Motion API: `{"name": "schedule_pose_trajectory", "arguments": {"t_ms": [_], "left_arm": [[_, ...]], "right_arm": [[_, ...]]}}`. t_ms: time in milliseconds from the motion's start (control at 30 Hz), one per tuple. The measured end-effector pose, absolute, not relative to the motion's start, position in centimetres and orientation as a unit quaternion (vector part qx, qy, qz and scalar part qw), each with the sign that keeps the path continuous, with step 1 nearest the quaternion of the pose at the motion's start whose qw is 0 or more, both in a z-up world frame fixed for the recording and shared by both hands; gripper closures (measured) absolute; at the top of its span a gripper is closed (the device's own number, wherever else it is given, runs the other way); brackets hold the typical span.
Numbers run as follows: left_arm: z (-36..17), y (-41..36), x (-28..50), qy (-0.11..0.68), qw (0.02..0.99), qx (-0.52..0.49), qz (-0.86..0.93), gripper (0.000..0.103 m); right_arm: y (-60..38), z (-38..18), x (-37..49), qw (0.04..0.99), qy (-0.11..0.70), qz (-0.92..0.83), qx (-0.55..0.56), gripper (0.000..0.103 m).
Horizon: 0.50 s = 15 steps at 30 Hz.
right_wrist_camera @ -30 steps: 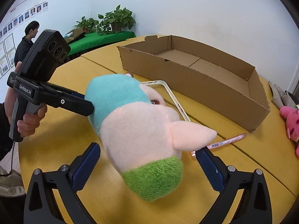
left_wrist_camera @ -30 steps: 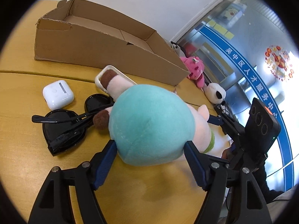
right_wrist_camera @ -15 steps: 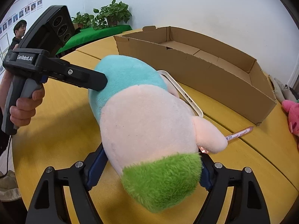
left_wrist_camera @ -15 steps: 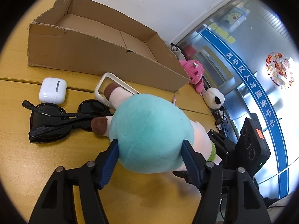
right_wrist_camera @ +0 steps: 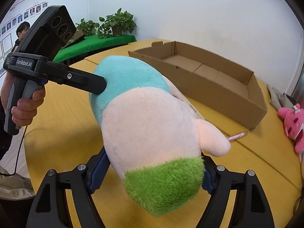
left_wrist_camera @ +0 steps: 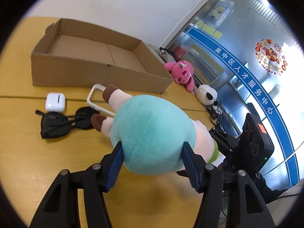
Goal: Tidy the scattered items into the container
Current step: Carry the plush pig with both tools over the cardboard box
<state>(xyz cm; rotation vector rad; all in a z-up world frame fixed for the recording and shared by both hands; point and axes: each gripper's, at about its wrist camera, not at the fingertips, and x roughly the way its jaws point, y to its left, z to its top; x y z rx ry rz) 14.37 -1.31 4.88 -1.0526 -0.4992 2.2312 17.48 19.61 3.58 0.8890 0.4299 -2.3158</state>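
Note:
A plush toy [left_wrist_camera: 152, 133] with a teal body, pink head and green tuft hangs over the yellow table, held from both ends. My left gripper [left_wrist_camera: 153, 148] has its blue pads pressed into the teal end, and its jaws are closing. In the right wrist view the plush toy [right_wrist_camera: 148, 125] fills the middle, and my right gripper [right_wrist_camera: 154, 161] clamps its pink and green end. The open cardboard box [left_wrist_camera: 95, 72] lies behind, with nothing seen inside it. A white earbud case [left_wrist_camera: 55, 102], black sunglasses [left_wrist_camera: 64, 122] and a white phone-case frame [left_wrist_camera: 95, 98] lie on the table in front of the box.
A pink pen [right_wrist_camera: 237, 135] lies near the corner of the box [right_wrist_camera: 209, 87]. A pink plush [left_wrist_camera: 181, 73] and a panda plush [left_wrist_camera: 206, 96] sit at the table's far edge. A person's hand [right_wrist_camera: 26, 112] holds the left gripper. Another person stands by plants at the back left.
Both grippers have closed onto the plush toy and raised it off the table. The box interior now shows from higher up, and the sunglasses and earbud case look farther away.

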Motion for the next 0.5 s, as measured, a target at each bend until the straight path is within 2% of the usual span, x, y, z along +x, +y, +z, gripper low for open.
{"name": "schedule_pose_trajectory", "arguments": {"t_ms": [500], "left_arm": [[19.7, -3.2, 9.9, -0.146, 0.288, -0.326, 0.889, 0.044]], "right_arm": [[17.5, 18.0, 11.0, 0.323, 0.184, -0.884, 0.283, 0.020]]}}
